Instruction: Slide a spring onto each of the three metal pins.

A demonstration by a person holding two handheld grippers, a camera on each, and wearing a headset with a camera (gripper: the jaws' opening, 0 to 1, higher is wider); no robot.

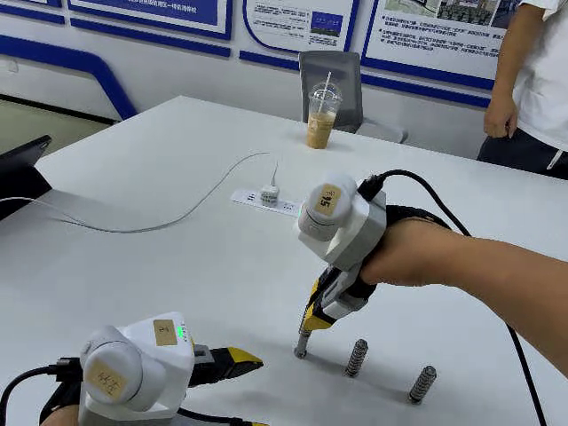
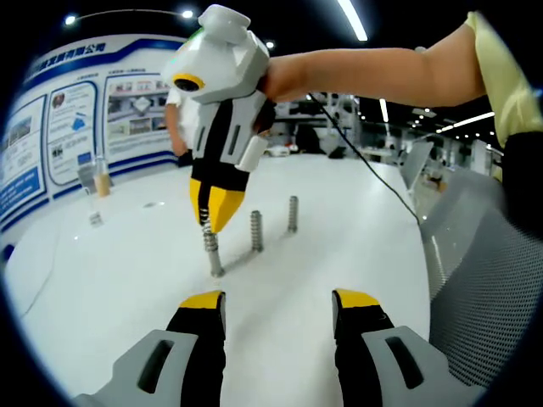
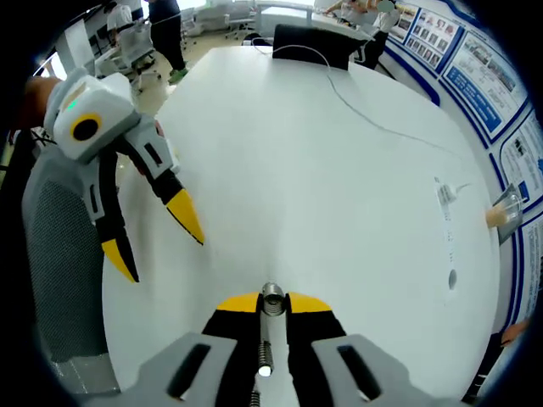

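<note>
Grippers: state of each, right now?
Left gripper: open, empty.
Right gripper: shut on a spring, over a pin.

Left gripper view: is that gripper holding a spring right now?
No, the left gripper is open, with only the bare white table showing between its jaws.

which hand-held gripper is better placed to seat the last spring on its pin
Right: the right hand-held gripper is shut on the spring at the last pin; the left hand-held gripper is open, empty and set back from it.
</note>
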